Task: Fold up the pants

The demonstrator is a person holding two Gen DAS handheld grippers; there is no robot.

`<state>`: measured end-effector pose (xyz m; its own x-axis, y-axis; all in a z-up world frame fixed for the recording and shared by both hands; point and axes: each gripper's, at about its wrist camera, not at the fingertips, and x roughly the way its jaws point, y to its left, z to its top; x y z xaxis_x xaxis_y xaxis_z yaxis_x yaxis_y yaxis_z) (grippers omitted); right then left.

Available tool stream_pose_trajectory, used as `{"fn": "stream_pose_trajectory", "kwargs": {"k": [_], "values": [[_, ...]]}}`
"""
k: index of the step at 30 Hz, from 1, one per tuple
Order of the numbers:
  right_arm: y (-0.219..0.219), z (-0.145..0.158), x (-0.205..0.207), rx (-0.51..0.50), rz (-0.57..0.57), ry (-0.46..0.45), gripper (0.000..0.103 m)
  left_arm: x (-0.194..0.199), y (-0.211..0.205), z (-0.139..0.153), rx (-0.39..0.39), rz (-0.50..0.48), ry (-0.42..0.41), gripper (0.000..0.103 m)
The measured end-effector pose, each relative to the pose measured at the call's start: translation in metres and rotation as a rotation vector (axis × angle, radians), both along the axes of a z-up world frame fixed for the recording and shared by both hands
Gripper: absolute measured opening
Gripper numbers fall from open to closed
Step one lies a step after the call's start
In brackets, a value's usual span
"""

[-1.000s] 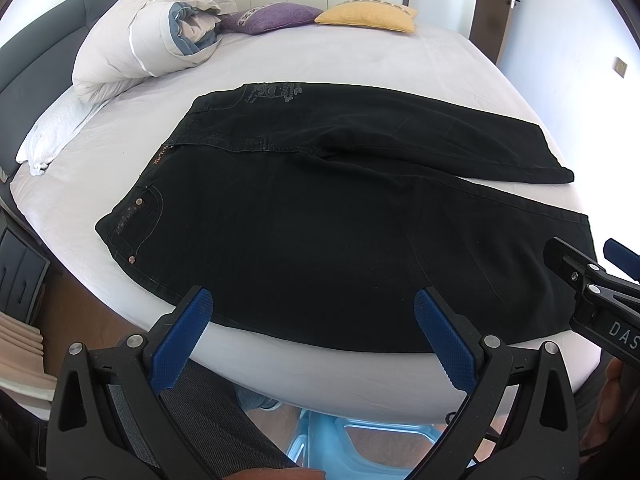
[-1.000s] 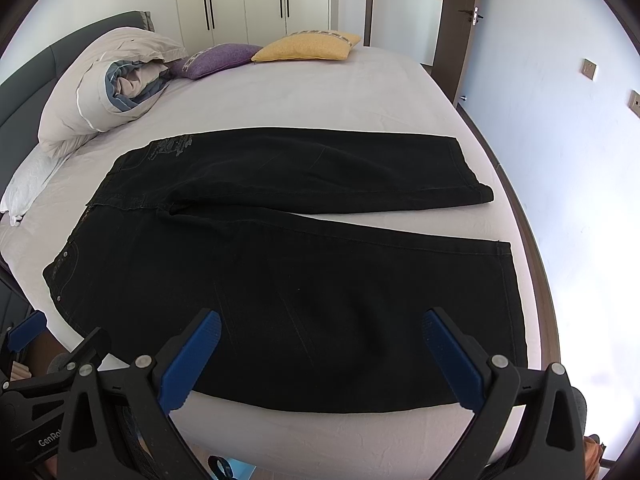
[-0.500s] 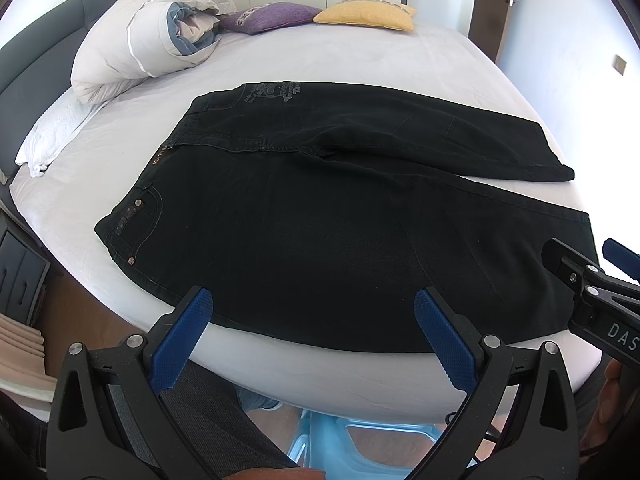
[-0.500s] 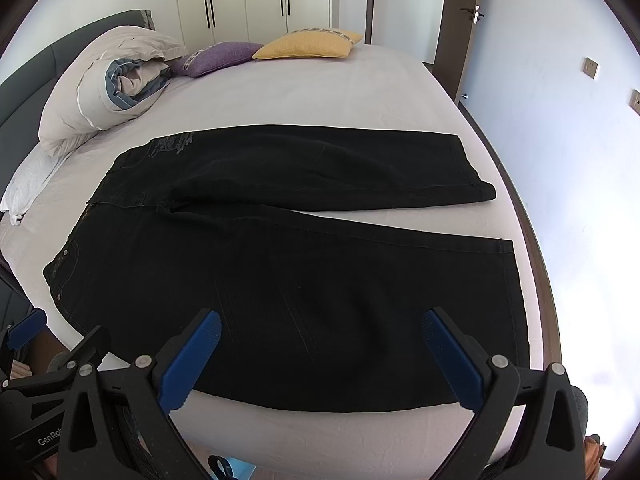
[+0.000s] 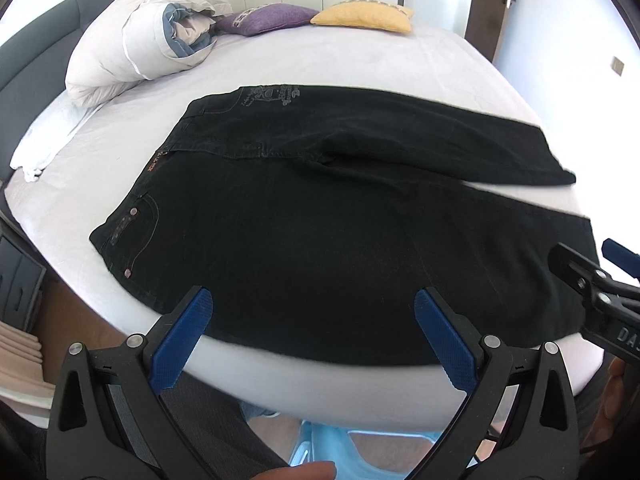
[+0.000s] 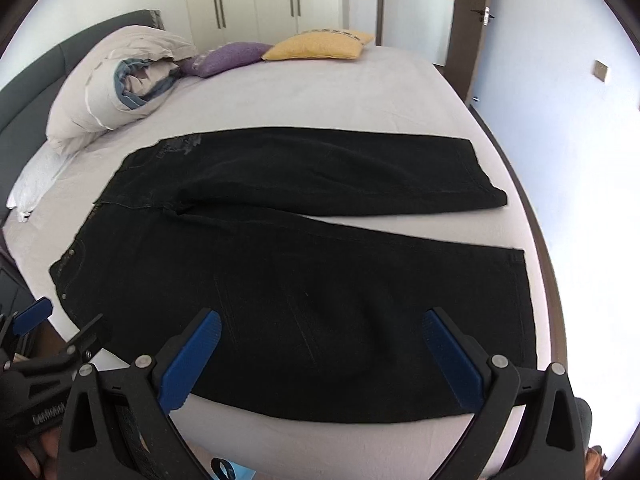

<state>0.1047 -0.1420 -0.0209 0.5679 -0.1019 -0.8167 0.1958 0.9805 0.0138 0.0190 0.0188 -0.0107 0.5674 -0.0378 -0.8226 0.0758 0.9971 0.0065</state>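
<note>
Black pants [image 5: 320,232] lie spread flat on the white bed [image 5: 320,60], waistband to the left, both legs running right and splayed apart. They also show in the right wrist view [image 6: 300,280]. My left gripper [image 5: 312,320] is open and empty, hovering above the near edge of the pants at the hip. My right gripper [image 6: 320,340] is open and empty above the near leg. Each gripper shows at the edge of the other's view.
A rolled duvet [image 5: 140,48], a purple cushion [image 5: 264,20] and a yellow cushion [image 5: 360,16] lie at the far side of the bed. A dark headboard [image 5: 36,40] is at left. A wall and door stand to the right [image 6: 472,20].
Both grippers have shifted only slightly; the pants lie as before. Both grippers stay open.
</note>
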Motion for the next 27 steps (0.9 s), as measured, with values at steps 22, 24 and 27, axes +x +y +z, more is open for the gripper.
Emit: {"fn": "stream_pose_trajectory", "kwargs": {"k": [22,24,27], "values": [[-0.01,0.017,0.249,0.13,0.663,-0.115,0.098,0.334,0.137,0.056,-0.475,0.015,-0.09,0.103],[-0.013,0.001,0.274,0.14,0.708,-0.077,0.09,0.371,0.131,0.048,-0.395,-0.078,-0.074,0.101],[-0.018,-0.019,0.311,0.171,0.748,-0.024,0.08,0.414,0.131,0.024,-0.239,-0.174,0.016,0.084]]}}
